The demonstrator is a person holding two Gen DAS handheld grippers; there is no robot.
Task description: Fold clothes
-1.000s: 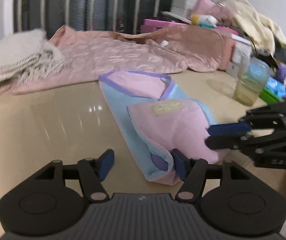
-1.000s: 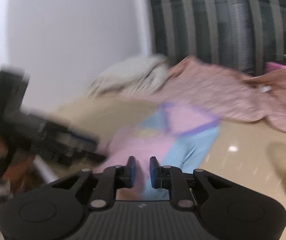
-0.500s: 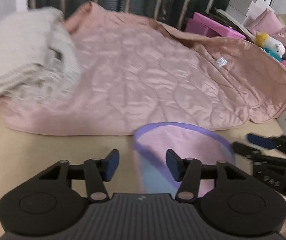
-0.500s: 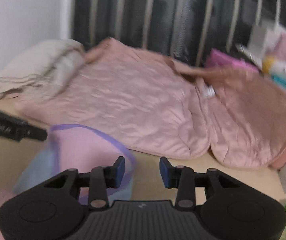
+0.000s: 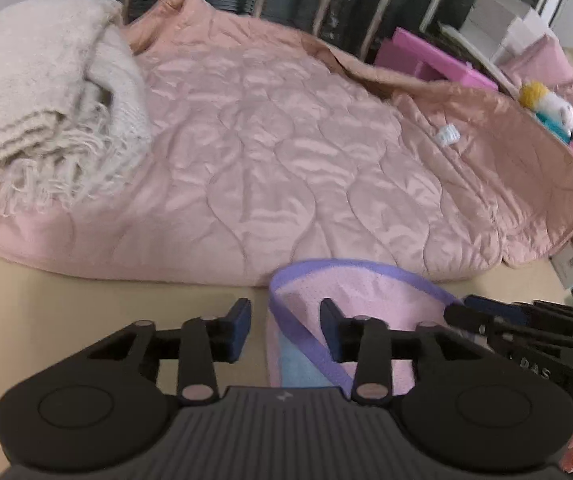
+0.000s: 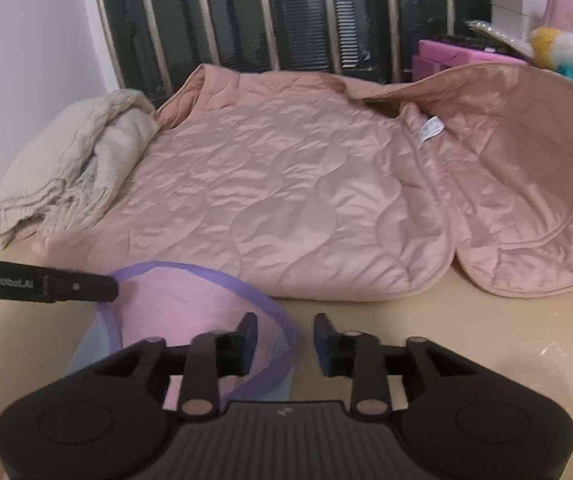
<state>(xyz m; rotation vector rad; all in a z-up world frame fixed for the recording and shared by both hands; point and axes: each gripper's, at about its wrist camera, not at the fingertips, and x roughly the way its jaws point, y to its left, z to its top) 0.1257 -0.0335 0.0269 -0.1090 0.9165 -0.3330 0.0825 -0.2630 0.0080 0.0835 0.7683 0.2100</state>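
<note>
A small pink and light-blue garment with purple trim (image 5: 366, 300) lies on the beige table, also in the right wrist view (image 6: 190, 308). My left gripper (image 5: 285, 330) is open, its jaws astride the garment's left trimmed edge. My right gripper (image 6: 285, 340) is open at the garment's right trimmed edge; it also shows in the left wrist view (image 5: 470, 314). A large quilted pink jacket (image 5: 286, 168) lies spread just behind the small garment, and shows in the right wrist view too (image 6: 306, 200).
A folded cream fringed blanket (image 5: 34, 100) sits at the back left. Pink boxes (image 5: 426, 60), a plush toy (image 5: 550, 104) and other clutter stand at the back right. A striped dark panel (image 6: 266, 12) backs the table.
Both grippers moved from the garment's near folded end to its far trimmed edge. The right gripper, shut a second ago, has opened. The garment's far edge now sits between both pairs of jaws.
</note>
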